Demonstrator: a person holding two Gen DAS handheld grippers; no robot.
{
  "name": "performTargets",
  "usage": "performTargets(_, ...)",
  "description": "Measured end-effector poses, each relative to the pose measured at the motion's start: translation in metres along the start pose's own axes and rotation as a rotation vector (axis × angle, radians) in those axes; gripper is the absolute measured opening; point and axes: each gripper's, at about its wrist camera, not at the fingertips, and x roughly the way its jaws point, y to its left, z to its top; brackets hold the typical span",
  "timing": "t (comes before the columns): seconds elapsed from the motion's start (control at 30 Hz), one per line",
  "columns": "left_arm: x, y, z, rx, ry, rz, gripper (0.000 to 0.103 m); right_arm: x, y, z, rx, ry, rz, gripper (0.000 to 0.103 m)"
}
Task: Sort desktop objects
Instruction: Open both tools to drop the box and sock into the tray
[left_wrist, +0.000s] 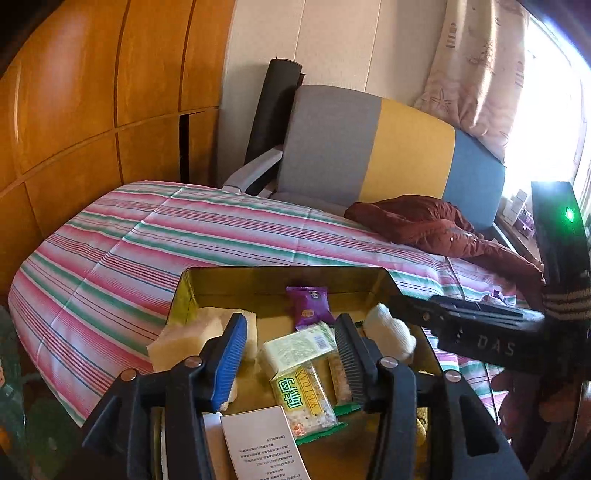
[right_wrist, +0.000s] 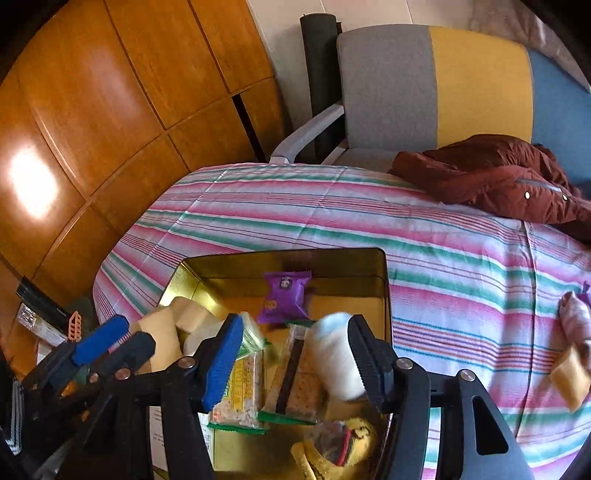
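Note:
An open gold tin (left_wrist: 280, 271) (right_wrist: 288, 254) sits on the striped cloth and holds a purple packet (left_wrist: 308, 306) (right_wrist: 284, 299), green-edged cracker packets (left_wrist: 306, 402) (right_wrist: 295, 387) and a yellow sponge (left_wrist: 184, 339) (right_wrist: 166, 332). My left gripper (left_wrist: 291, 354) is open over the tin, with a pale green packet (left_wrist: 299, 345) lying loose between its pads. My right gripper (right_wrist: 295, 362) is open too. A blurred white soft roll (right_wrist: 336, 358) (left_wrist: 391, 330) lies against its black pad, clear of the blue one. The left gripper's fingers (right_wrist: 110, 343) show at the left.
A printed paper slip (left_wrist: 262, 443) lies at the tin's near end, beside a yellow wrapped item (right_wrist: 340, 450). A sponge piece (right_wrist: 569, 376) and a small pinkish thing (right_wrist: 576, 321) lie on the cloth at right. Behind are a maroon jacket (right_wrist: 498, 177), a chair (right_wrist: 388, 85) and wooden doors (right_wrist: 110, 110).

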Motion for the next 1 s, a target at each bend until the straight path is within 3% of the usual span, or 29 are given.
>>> performTargets(0.17, -0.001, -0.003, -0.003, 0.002, 0.007, 0.0, 0.053, -0.007, -0.005, -0.012, 0.011, -0.006, -0.021, 0.071)
performTargets(1.0, -0.024, -0.017, -0.021, 0.048, 0.002, 0.053, 0.058, -0.039, -0.001, -0.058, -0.044, -0.085, -0.177, 0.086)
